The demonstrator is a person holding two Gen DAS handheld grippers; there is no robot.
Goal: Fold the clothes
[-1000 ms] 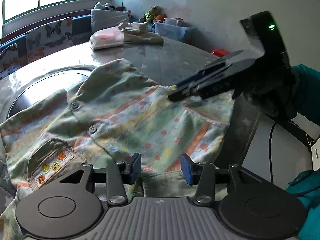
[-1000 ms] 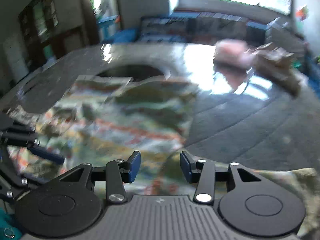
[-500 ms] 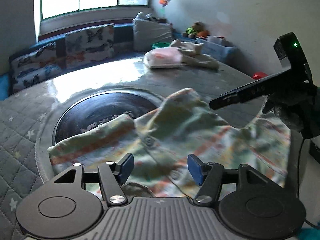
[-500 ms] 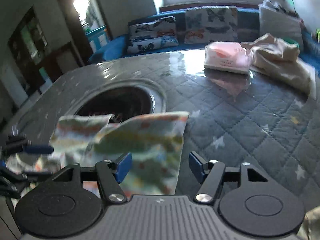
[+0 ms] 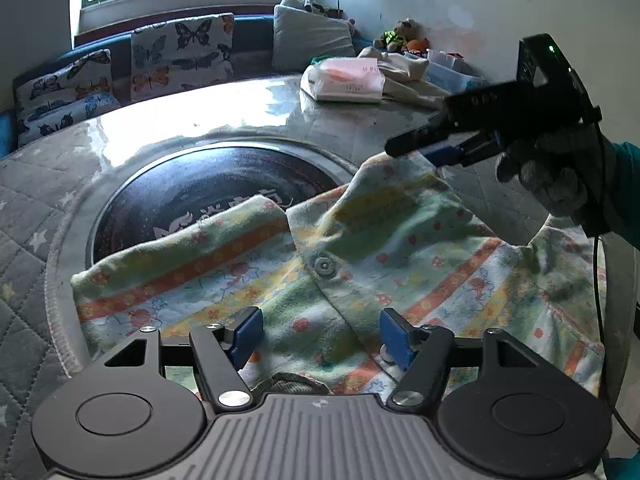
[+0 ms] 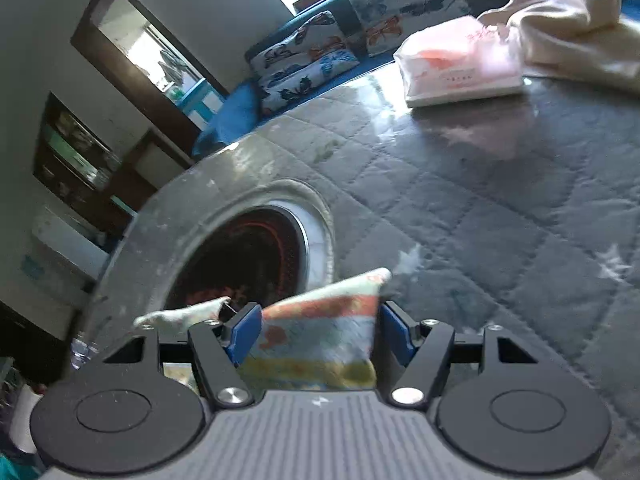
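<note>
Surface [image 5: 36, 208]: a grey quilted cover with pale stars under a glossy sheet; a round dark glass plate [image 5: 208, 196] with a metal rim is set into it.
Shirt [image 5: 360, 280]: a small buttoned garment, pale green with orange, yellow and blue stripes and small red prints. It lies near the front edge of the surface, its left part over the rim of the plate, its right part hanging off the edge.
Shirt, left: a striped flap is folded across, its edge running up to the button placket.
Shirt, middle: one round button [image 5: 325, 265] shows on the placket, and the cloth rises behind it in a peak.
Left gripper [image 5: 320, 338]: its blue fingers have just been opening and stand spread above the shirt's near hem, with cloth below them, not pinched.
Right gripper [image 5: 430, 152]: seen from the side at the peak of the cloth, held by a gloved hand [image 5: 560, 176] in a teal sleeve.
Right gripper, own view [image 6: 318, 334]: its fingers stand apart with a striped corner of the shirt [image 6: 320, 340] filling the gap between them; whether the pads press it I cannot tell.
Far right: a pink pack [image 5: 346, 80] and a beige cloth [image 5: 404, 74] lie at the back of the surface.
</note>
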